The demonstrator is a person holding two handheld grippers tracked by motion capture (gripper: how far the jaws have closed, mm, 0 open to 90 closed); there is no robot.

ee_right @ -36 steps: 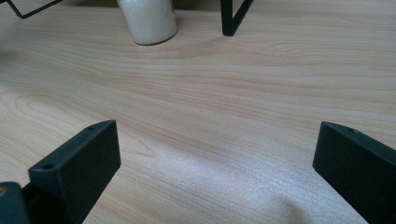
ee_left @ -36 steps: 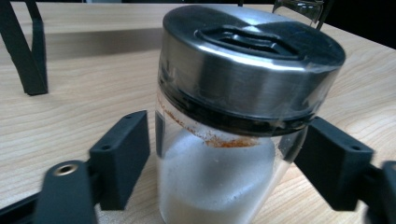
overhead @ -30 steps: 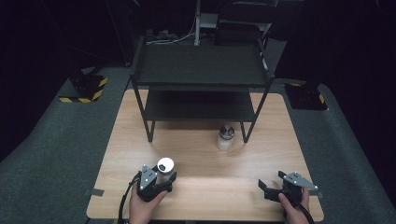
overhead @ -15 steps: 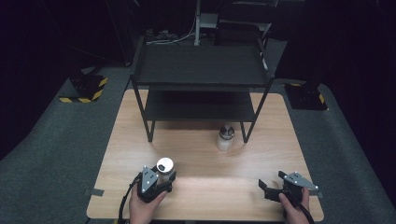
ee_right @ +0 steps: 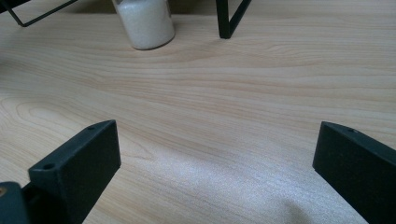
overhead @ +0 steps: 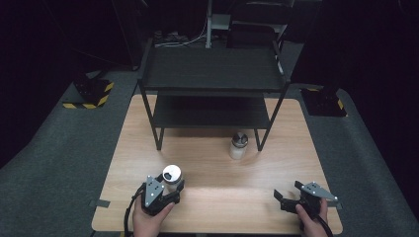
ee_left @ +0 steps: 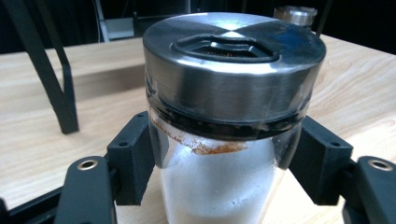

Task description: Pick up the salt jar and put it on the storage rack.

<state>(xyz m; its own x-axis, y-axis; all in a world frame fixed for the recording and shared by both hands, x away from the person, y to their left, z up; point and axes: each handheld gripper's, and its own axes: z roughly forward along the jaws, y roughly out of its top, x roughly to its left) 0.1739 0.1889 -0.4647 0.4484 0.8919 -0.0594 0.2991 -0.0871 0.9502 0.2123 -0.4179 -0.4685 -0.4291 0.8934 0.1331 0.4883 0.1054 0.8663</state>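
While the wooden table [overhead: 212, 148] stretches out under the overhead camera, a black two-tier shelf rack [overhead: 212, 74] stands at its far end, legs planted on the wood. Just beside the rack's front right leg sits a small jar [overhead: 238, 145] of white grains, upright, metal cap on top; the right gripper view catches its lower half [ee_right: 145, 23] beyond the jaws, next to that leg.

Down at the near edge, on the left, the left hand-held gripper [overhead: 168, 190] is clamped on a second jar [overhead: 171, 175], and what a close look we get in the left gripper view: the two black jaws press against either side of the clear glass body [ee_left: 224, 177], just under a wide brushed-metal lid [ee_left: 233, 60] with a recessed opening on top. White powder fills the jar, with a smear of reddish spice under the lid's rim. It stands upright, though whether its base touches the table is hard to tell.

Over on the right, the right hand-held gripper [overhead: 289, 195] hovers low at the near corner, jaws spread wide, nothing but bare wood between them [ee_right: 215, 163].
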